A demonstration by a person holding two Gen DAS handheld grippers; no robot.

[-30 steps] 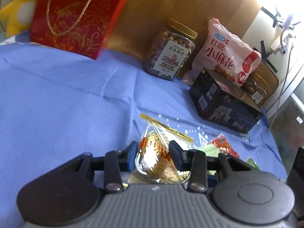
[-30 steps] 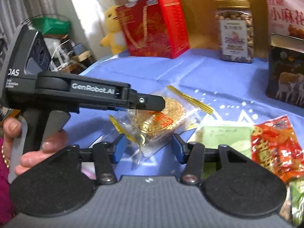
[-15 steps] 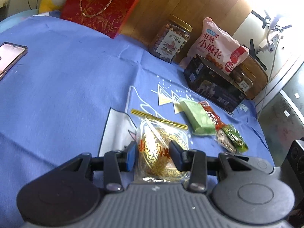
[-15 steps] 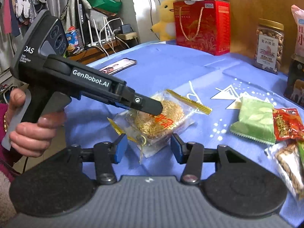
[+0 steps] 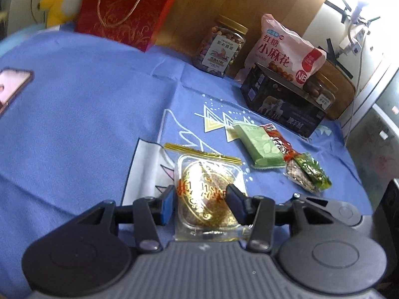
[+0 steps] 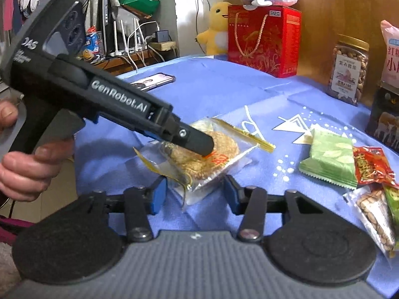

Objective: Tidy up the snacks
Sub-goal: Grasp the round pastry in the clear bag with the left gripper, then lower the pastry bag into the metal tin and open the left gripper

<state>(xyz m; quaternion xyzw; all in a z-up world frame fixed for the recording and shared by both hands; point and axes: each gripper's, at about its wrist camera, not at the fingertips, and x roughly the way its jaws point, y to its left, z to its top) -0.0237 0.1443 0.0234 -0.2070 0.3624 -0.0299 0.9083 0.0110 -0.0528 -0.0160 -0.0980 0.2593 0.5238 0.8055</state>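
Mostly blue tablecloth point(image 5: 74, 129) — wood panel point(image 5: 199, 5) behind, maybe cables point(image 6: 139, 37) left.

The tablecloth point(image 5: 87, 114) is periwinkle blue, printed at frame centre with white outlines, dots and pale yellow triangles, and the round pastry point(image 5: 204, 194) at lower centre sits in clear wrap edged with gold strips and stamped in gold scrollwork and red-orange characters. To its right lie a pale green leaf-patterned packet point(image 5: 259, 147), a red packet point(image 5: 279, 142) with dark print, and a green-and-clear nut packet point(image 5: 309, 174). Along the top stand a red gift bag point(image 5: 127, 12) with gold swirls and a gold cord, a yellow plush duck point(image 5: 62, 2), a gold-lidded nut jar point(image 5: 220, 47) with a white label, a pink bag point(image 5: 284, 49) with dark red characters, and a black box point(image 5: 281, 102) printed with white sheep.
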